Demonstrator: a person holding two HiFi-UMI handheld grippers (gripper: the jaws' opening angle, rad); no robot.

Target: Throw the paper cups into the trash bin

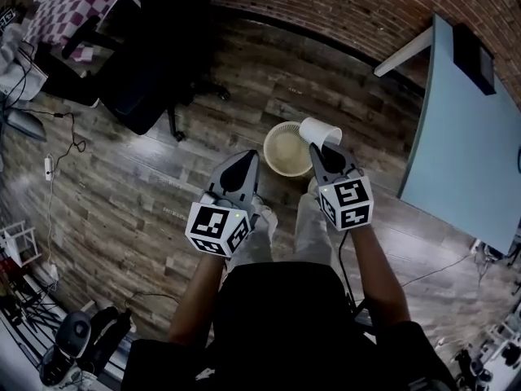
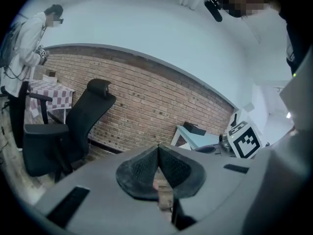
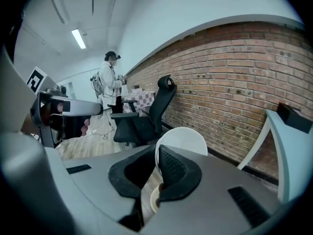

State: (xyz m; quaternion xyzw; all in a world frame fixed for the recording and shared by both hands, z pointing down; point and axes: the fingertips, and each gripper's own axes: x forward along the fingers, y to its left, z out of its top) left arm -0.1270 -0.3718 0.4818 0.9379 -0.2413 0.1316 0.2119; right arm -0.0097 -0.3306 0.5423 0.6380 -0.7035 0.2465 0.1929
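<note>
My right gripper is shut on the rim of a white paper cup, which hangs at the right edge of the round cream trash bin on the wooden floor. In the right gripper view the paper cup rises just beyond the pads, its wall pinched between the jaws. My left gripper hangs to the left of the bin, jaws together with nothing between them. The left gripper shows its pads meeting in its own view.
A pale blue table stands to the right of the bin. A black office chair is at the back left, a checkered table beyond it. Another person stands far off near the brick wall. Cables lie along the floor at left.
</note>
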